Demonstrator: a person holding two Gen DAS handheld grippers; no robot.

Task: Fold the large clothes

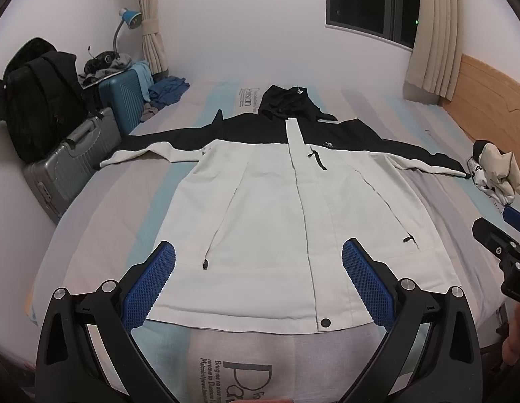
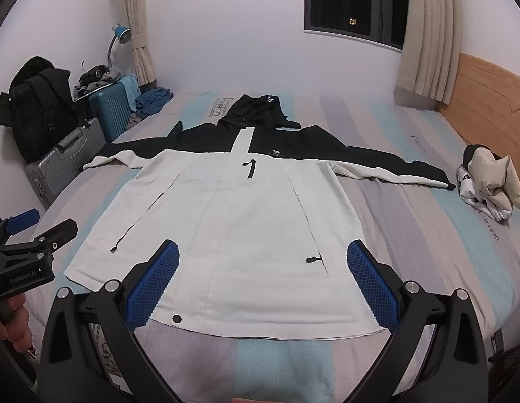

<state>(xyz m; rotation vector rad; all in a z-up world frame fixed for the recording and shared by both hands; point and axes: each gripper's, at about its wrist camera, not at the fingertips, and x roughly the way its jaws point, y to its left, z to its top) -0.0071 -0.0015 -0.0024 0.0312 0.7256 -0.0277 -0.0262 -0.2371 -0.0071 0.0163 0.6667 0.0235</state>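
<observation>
Jacket [image 1: 276, 208] flat on bed [image 1: 428, 127], beyond both grippers' spread fingers [image 2: 159, 282]

left tongs [image 1: 258, 262] and right tongs [image 2: 262, 262], jaws wide apart

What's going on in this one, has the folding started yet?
Not yet. A person holds a gripper in each hand over a bed. A black and white jacket lies flat on it, front up, sleeves spread out to both sides, hood at the far end. The left gripper and right gripper are both open near the hem, gripping nothing. A small pile of clothes sits at the bed's right edge.
</observation>
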